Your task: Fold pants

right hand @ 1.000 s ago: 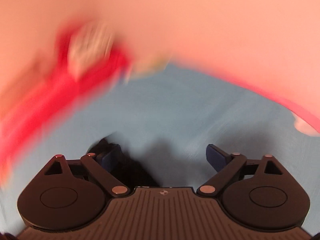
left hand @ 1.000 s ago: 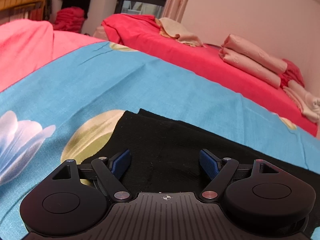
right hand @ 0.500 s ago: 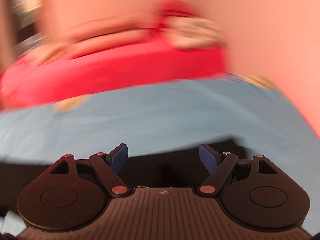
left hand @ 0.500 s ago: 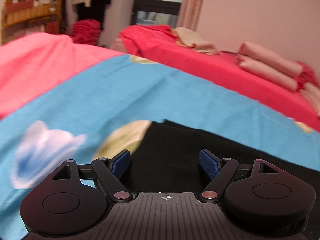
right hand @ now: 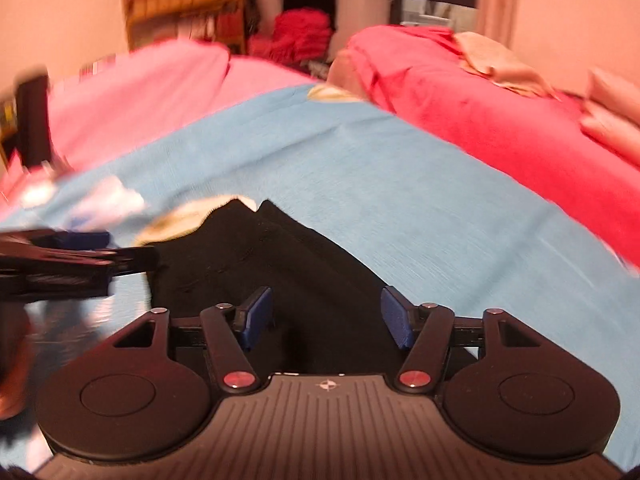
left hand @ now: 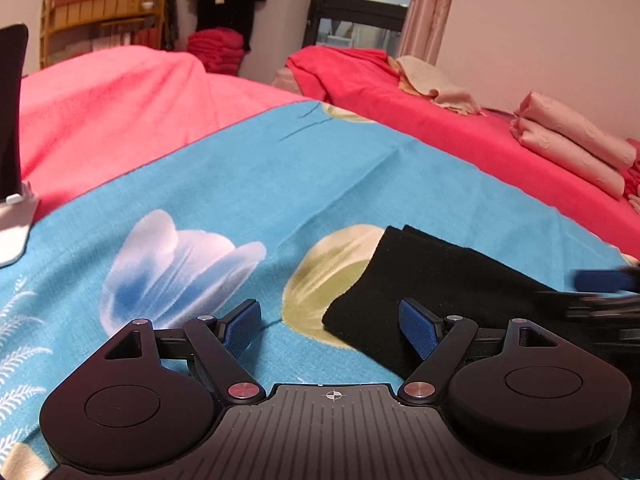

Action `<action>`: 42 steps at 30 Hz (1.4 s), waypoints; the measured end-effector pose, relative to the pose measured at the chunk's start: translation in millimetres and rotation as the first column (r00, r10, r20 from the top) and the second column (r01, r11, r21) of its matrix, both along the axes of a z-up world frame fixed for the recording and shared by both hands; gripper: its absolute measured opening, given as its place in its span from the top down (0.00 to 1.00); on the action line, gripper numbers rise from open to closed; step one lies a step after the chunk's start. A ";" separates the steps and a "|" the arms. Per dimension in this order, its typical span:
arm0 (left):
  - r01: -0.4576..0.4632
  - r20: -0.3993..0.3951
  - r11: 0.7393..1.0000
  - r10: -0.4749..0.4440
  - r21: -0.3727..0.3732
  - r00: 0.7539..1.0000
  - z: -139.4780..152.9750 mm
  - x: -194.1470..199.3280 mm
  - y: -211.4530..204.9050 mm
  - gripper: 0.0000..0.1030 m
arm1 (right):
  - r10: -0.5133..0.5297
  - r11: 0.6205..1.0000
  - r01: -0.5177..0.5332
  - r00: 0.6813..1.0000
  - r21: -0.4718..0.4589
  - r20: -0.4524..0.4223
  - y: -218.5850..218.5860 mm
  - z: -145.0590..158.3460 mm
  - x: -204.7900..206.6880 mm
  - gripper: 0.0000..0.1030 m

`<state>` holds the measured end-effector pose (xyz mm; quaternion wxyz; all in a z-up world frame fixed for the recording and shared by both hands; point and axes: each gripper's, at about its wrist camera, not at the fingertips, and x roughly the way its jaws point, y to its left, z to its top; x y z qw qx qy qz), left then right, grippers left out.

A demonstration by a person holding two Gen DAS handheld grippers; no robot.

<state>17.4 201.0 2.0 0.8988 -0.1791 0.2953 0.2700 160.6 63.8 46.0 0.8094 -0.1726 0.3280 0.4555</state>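
Observation:
Black pants (left hand: 436, 288) lie flat on a blue flowered sheet (left hand: 280, 176), their end edge near a yellow flower. My left gripper (left hand: 332, 326) hovers open over that edge, its right pad above the black cloth, its left pad over the sheet, nothing gripped. In the right wrist view the pants (right hand: 288, 264) run under my right gripper (right hand: 326, 314), whose jaws are closing with only the cloth below them, not pinched. The right gripper's blue fingertip (left hand: 600, 280) shows blurred at the left view's right edge; the left gripper (right hand: 72, 256) shows blurred at the right view's left edge.
Pink bedding (left hand: 120, 112) rises at the left, a red cover (left hand: 440, 128) at the back right with folded pink blankets (left hand: 572, 148) and a beige cloth (left hand: 436, 84). A dark upright object on a white base (left hand: 12, 160) stands at the far left. A wooden shelf (left hand: 96, 20) is behind.
The left gripper shifted left, so the pants' end edge now lies under its right half. The right gripper swung round fast over the pants and its jaws narrowed.

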 end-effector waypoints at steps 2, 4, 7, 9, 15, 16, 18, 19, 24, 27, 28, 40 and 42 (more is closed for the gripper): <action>0.011 0.008 1.000 -0.011 -0.006 1.000 -0.5 0.1 -1.1 0.00 | 0.003 0.999 -0.003 1.000 -0.052 -0.006 21.5 -19.1 8.3 0.41; 0.020 0.011 1.000 -0.020 -0.007 1.000 -1.1 -0.5 -1.3 0.00 | 0.016 0.998 -0.018 0.999 -0.062 -0.033 25.8 -25.9 8.8 0.75; 0.030 0.012 0.999 -0.030 -0.017 0.999 -2.1 -0.4 -1.2 0.00 | -0.012 1.000 0.012 0.999 -0.021 0.032 26.6 -15.8 7.7 0.93; 0.033 0.009 0.999 -0.033 -0.021 0.999 -2.8 0.7 -0.9 0.00 | -0.067 0.997 0.065 0.997 0.042 0.049 23.5 -5.5 15.1 0.93; 0.034 -0.011 0.999 -0.035 -0.017 0.999 -2.5 2.9 -1.3 0.00 | -0.101 0.995 0.101 0.995 -0.025 0.011 23.4 -27.8 17.7 0.76; 0.033 -0.016 0.999 -0.034 -0.019 0.999 -1.8 3.6 -0.4 0.00 | -0.099 0.995 0.099 0.995 -0.002 -0.006 14.1 -20.6 14.0 0.52; 0.040 -0.032 0.999 -0.041 -0.020 0.999 1.5 7.3 -0.2 0.00 | -0.108 0.992 0.109 0.994 0.059 -0.020 -14.9 -1.8 7.6 0.37; 0.047 -0.039 0.999 -0.048 -0.011 0.998 4.5 9.0 -1.5 0.00 | -0.117 0.990 0.118 0.993 0.077 -0.021 -34.3 7.9 5.5 0.37; 0.125 -0.044 0.992 -0.124 0.022 0.991 28.4 22.2 -12.9 0.00 | -0.206 0.977 0.205 0.979 0.061 0.007 -144.6 36.7 13.1 0.37; 0.184 -0.053 0.982 -0.182 0.036 0.982 36.3 42.5 -25.4 0.00 | -0.280 0.960 0.281 0.959 0.016 -0.033 -199.8 26.0 28.1 0.42; 0.200 -0.055 0.979 -0.198 0.041 0.979 36.1 51.2 -30.6 0.00 | -0.292 0.956 0.292 0.954 0.000 -0.074 -211.3 15.6 31.5 0.44; 0.273 -0.118 0.959 -0.263 0.081 0.958 -13.6 98.5 -64.2 0.00 | -0.271 0.962 0.271 0.959 -0.017 -0.083 -229.0 -19.4 22.7 0.91; 0.254 -0.084 0.965 -0.248 0.062 0.965 -11.6 95.8 -59.1 0.00 | -0.282 0.959 0.282 0.959 0.011 -0.009 -227.6 -5.5 20.5 0.92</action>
